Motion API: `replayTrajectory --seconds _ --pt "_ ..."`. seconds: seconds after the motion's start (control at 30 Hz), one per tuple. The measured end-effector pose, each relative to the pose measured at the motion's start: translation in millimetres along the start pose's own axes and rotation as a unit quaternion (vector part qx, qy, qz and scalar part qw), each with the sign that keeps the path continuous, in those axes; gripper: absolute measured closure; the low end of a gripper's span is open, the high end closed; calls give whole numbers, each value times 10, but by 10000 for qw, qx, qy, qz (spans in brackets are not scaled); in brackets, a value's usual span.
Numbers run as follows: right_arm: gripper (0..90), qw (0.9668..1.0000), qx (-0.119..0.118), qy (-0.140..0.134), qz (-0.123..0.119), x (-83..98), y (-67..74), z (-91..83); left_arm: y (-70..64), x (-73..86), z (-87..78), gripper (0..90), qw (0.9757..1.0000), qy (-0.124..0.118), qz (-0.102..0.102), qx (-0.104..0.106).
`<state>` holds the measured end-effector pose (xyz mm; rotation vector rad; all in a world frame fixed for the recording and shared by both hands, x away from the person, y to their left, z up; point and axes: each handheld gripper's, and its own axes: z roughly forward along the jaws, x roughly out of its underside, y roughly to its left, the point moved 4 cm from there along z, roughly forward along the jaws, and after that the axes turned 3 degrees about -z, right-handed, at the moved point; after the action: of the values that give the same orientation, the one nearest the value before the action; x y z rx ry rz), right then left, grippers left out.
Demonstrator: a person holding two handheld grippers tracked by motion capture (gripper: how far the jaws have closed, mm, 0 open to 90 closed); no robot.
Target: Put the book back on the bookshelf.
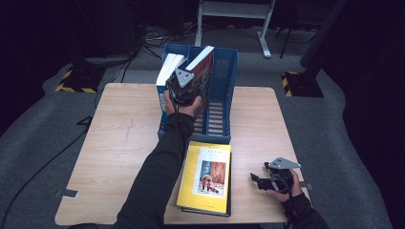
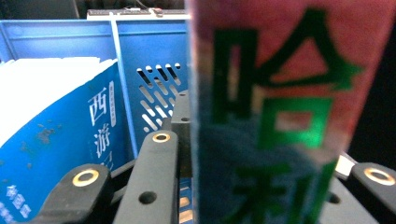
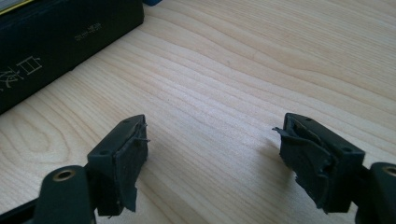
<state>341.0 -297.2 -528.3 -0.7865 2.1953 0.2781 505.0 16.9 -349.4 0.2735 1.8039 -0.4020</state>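
While the blue file crate (image 1: 220,102) on the table (image 1: 119,143) already holds upright books, the left hand-held gripper (image 1: 184,86) pinches a red-covered book (image 2: 275,112) inside it. Two stacked books (image 1: 206,177) remain just before the crate; the right hand-held gripper (image 3: 215,158) rests spread beside them.

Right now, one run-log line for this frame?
left tongs: shut on red book, in blue crate | right tongs: open, over table | yellow book: flat on table

Dark lab/studio: 1 wood table (image 1: 119,143) on grey carpet (image 1: 344,143), hazard-taped stand bases (image 1: 76,78), floor cables (image 1: 157,36).
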Motion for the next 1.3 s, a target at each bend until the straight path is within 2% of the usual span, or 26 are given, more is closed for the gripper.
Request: replayTrajectory --seconds 0.3,0.33,0.63,0.7,0.93,1.13,1.3 --pt "233 10000 0 -1 0 0 0 0 68 196 52 742 9999 125 -95 8" --pt "233 10000 0 0 0 0 0 0 67 230 55 742 9998 169 -46 36" --pt "233 10000 1 -1 -2 0 0 0 92 461 -5 740 9994 273 -99 174" --pt "233 10000 1 -1 -3 0 0 0 85 495 -32 739 9995 248 -18 208" --pt "233 10000 5 -1 -3 0 0 0 90 568 -114 735 9993 232 56 290" --pt "233 10000 4 -2 -3 0 0 1 62 673 -207 728 9989 133 284 346" --pt "233 10000 3 -1 -2 0 1 1 67 724 -292 713 9985 138 332 417"
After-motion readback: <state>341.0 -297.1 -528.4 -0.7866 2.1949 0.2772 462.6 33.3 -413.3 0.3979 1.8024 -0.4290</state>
